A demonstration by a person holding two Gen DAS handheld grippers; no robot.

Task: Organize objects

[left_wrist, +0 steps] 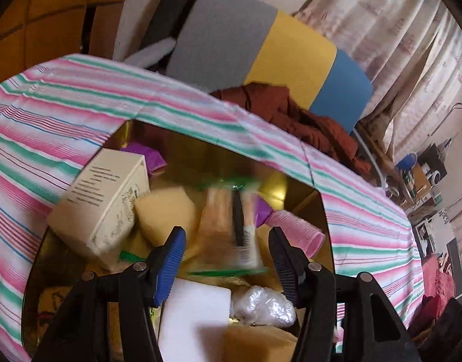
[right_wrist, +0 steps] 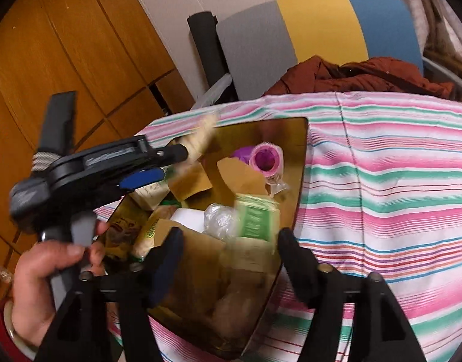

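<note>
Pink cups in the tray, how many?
1. The pink cup lies on its side in the gold tray, right side in the left wrist view, beside a purple thing. Others may be hidden under clutter.

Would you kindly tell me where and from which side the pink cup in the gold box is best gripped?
Probably across the open rim of the pink cup, coming from above. It lies on its side atop the other items, mouth facing the right wrist view, near the far wall of the gold box, so its sides look hemmed in.

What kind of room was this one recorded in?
Probably a lived-in home room: a striped tablecloth, a chair with a rust-coloured garment dumped on it, curtains and wooden cabinet doors.
</note>
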